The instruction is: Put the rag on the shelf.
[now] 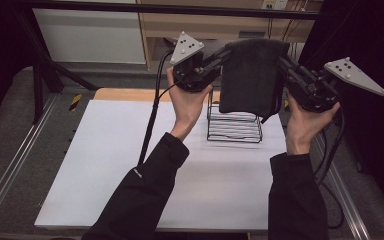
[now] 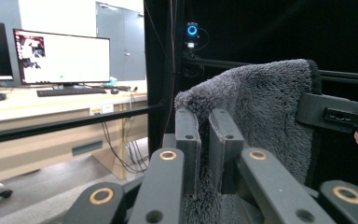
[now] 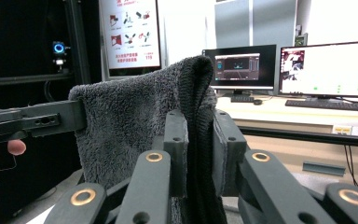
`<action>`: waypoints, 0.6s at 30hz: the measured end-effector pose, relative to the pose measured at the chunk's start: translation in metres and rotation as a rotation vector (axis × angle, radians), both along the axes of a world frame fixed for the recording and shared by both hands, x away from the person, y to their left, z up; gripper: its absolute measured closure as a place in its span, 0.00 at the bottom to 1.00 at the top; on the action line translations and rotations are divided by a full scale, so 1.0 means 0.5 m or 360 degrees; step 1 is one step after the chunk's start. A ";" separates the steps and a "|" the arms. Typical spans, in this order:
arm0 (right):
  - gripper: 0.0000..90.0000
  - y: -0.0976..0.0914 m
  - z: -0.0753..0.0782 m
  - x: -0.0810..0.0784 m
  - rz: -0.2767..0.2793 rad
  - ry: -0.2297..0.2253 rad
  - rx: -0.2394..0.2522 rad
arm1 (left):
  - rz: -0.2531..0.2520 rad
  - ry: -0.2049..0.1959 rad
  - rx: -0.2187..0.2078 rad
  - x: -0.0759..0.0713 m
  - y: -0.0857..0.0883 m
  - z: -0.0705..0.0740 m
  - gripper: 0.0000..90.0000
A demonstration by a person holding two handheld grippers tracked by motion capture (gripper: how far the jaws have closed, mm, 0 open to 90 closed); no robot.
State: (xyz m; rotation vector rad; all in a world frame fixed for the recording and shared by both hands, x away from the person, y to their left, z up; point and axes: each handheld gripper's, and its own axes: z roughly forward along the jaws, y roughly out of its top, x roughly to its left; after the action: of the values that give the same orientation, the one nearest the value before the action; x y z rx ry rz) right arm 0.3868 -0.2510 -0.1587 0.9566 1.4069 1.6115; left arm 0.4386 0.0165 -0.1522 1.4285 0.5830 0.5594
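We see the dark grey towel (image 1: 252, 75) held up in the air above the white worktop (image 1: 130, 165), hanging straight down in front of the black wire rack (image 1: 234, 126) that stands on it; the left tool (image 1: 219, 59) pinches the towel's upper left corner and the right tool (image 1: 283, 64) pinches the upper right corner; in both gripper views the black jaws are closed tight on the fluffy cloth, with the fabric squeezed between the pads; the towel's lower edge hangs just over the rack's top.
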 end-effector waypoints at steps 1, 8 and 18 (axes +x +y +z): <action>0.88 -0.001 0.003 0.002 0.0000 -0.0003 0.0006 | 0.0007 -0.0005 0.0016 0.002 -0.002 0.005 0.92; 0.88 -0.010 0.023 0.021 -0.0002 -0.0029 0.0042 | 0.0030 -0.0041 0.0031 0.011 -0.013 0.036 0.92; 0.88 -0.012 0.047 0.059 0.0013 -0.0056 0.0038 | 0.0087 -0.0047 0.0034 0.041 -0.015 0.066 0.92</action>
State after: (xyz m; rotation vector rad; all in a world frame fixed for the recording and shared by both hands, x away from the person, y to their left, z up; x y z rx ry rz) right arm 0.4165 -0.2571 -0.1351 0.9325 1.3724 1.6467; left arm 0.4591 0.0090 -0.1190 1.4260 0.5955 0.6305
